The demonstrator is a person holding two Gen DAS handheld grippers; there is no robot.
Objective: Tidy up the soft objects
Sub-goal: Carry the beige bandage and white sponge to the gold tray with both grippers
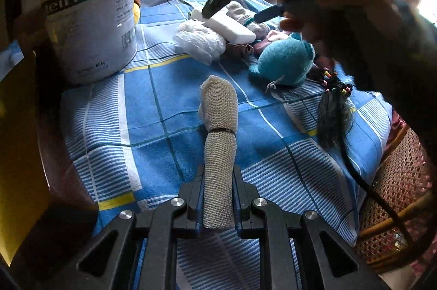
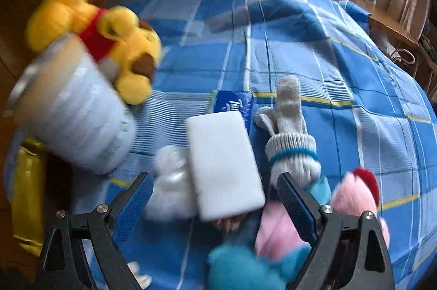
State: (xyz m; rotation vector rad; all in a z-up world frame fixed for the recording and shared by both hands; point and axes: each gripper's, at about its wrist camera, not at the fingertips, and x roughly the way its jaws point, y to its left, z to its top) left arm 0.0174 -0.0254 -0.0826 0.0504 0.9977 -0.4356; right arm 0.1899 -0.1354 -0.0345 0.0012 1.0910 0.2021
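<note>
Left hand-held gripper (image 1: 218,197) is clamped on a rolled beige mesh cloth (image 1: 220,137), both fingers pressed against its lower half; a dark band cinches the roll mid-length. The roll points toward 12 o'clock over the blue checked sheet (image 1: 142,109) we take for the tabletop cover.

Left wrist view: white tin can (image 1: 87,14) stands upright at 10 o'clock. Pile of soft things at 1 o'clock: crumpled white plastic bag (image 1: 200,41), white foam block (image 1: 229,26) lying across it, teal plush (image 1: 284,63) just beside, dark hair tassel with coloured beads (image 1: 334,109) at 3 o'clock. We see the right hand-held gripper (image 1: 210,7) above the pile, with its tip close over the foam block.

Right wrist view (blurred): right hand-held gripper (image 2: 213,197) has its jaws spread wide and nothing between them. Foam block (image 2: 224,167) lies between the fingers in view, plastic bag (image 2: 170,180) touching its 9 o'clock side. Grey knit glove (image 2: 289,131) with a teal cuff band at 1 o'clock. Pink plush (image 2: 352,194) at 3 o'clock, teal plush (image 2: 243,265) at 6 o'clock. Yellow bear plush (image 2: 109,44) at 10 o'clock, touching the can (image 2: 73,109). Blue tissue pack (image 2: 232,101) behind the foam block.
</note>
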